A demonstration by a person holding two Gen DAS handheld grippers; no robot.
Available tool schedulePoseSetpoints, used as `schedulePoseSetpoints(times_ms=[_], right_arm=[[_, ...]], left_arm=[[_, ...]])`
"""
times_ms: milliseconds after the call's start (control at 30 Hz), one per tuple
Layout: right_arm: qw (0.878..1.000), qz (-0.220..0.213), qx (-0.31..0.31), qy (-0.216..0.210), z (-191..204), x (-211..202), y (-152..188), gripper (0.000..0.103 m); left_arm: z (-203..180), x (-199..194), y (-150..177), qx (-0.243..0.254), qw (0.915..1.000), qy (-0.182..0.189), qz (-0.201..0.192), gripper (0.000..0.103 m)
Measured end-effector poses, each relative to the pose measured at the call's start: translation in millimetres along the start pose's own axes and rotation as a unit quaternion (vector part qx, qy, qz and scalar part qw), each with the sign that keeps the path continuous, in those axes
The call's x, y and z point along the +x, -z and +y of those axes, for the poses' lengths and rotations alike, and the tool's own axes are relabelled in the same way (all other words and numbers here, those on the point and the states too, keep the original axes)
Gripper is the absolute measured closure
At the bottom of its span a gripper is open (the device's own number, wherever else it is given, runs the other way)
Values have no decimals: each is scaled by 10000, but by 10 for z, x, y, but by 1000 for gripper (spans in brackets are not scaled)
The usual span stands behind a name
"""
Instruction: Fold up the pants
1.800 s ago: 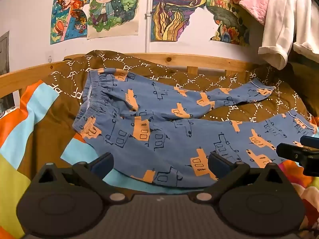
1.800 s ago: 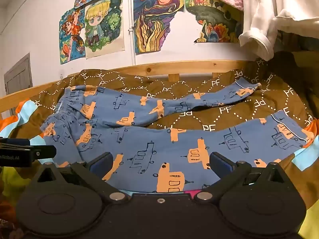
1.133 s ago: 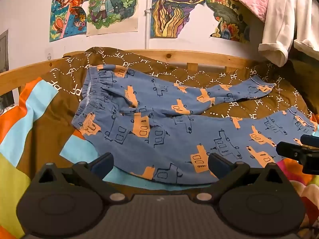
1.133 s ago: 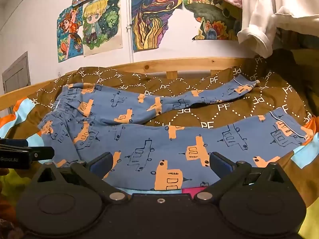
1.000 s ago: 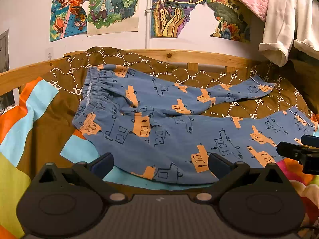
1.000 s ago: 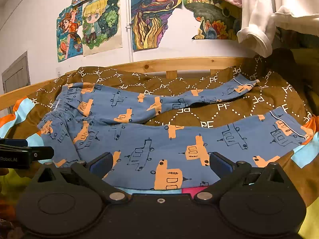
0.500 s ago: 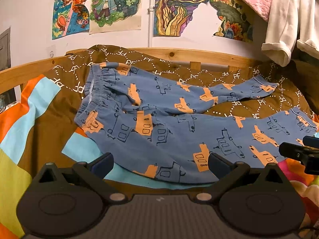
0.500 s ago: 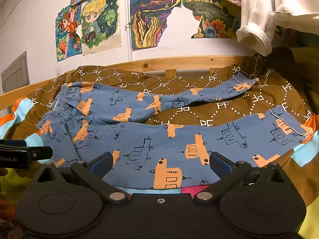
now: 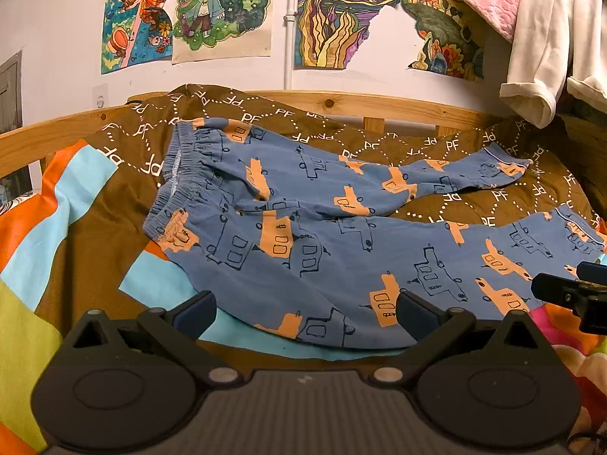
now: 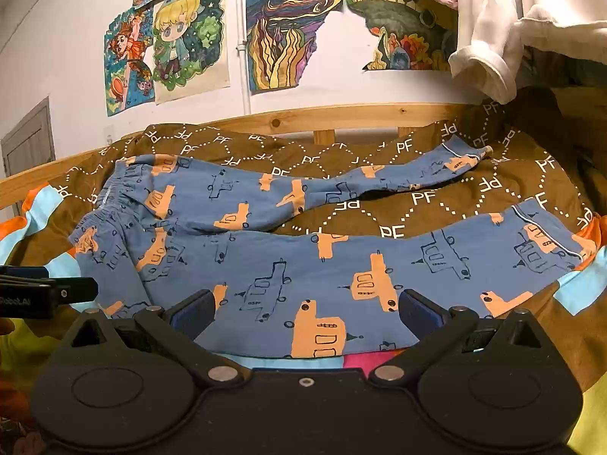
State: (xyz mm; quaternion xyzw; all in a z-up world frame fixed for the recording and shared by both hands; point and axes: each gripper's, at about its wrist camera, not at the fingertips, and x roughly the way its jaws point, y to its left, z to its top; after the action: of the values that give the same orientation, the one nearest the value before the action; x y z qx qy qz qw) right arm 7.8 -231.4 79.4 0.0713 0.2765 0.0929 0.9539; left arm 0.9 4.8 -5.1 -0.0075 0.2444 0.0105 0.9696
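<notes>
Blue pants [image 9: 303, 227] with orange and navy prints lie spread flat on the bed, waistband [image 9: 170, 185] at the left, two legs running right and splayed apart. My left gripper [image 9: 305, 313] hovers open just before the near edge of the pants, nothing between its fingers. In the right wrist view the same pants [image 10: 303, 235] fill the middle, and my right gripper [image 10: 305, 313] stands open above the near leg's lower edge. Each gripper's tip shows in the other view: the right gripper [image 9: 569, 295], the left gripper [image 10: 45, 292].
A brown patterned blanket [image 9: 379, 140] covers the bed over a colourful striped sheet [image 9: 45, 227]. A wooden bed rail [image 10: 341, 117] runs along the back. Posters hang on the wall [image 9: 224, 11]. White and pink clothes [image 9: 538, 38] hang at the upper right.
Both views have shifted only slightly; the pants sit a little lower and nearer in the frames. Both grippers stay open and nothing was taken hold of.
</notes>
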Motion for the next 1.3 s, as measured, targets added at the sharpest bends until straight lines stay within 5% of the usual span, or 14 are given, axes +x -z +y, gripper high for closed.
schedulePoseSetpoints(times_ms=[533, 667, 867, 1033, 1300], right_arm=[[9999, 107, -44, -11, -5, 39, 6, 1], [9985, 417, 48, -363, -47, 165, -109, 1], [9892, 925, -20, -1134, -178, 387, -326, 1], [9817, 1254, -173, -1422, -432, 654, -669, 1], [9711, 1510, -795, -1668, -860, 1529, -1503, 1]], left_arm=[[-5, 85, -57, -25, 9998, -112, 163, 0], [91, 191, -221, -60, 9990, -203, 384, 0], [242, 304, -699, 329, 9977, -384, 454, 0], [324, 489, -1376, 1142, 9890, -672, 658, 0], [439, 1325, -2231, 1673, 9797, -872, 675, 0]])
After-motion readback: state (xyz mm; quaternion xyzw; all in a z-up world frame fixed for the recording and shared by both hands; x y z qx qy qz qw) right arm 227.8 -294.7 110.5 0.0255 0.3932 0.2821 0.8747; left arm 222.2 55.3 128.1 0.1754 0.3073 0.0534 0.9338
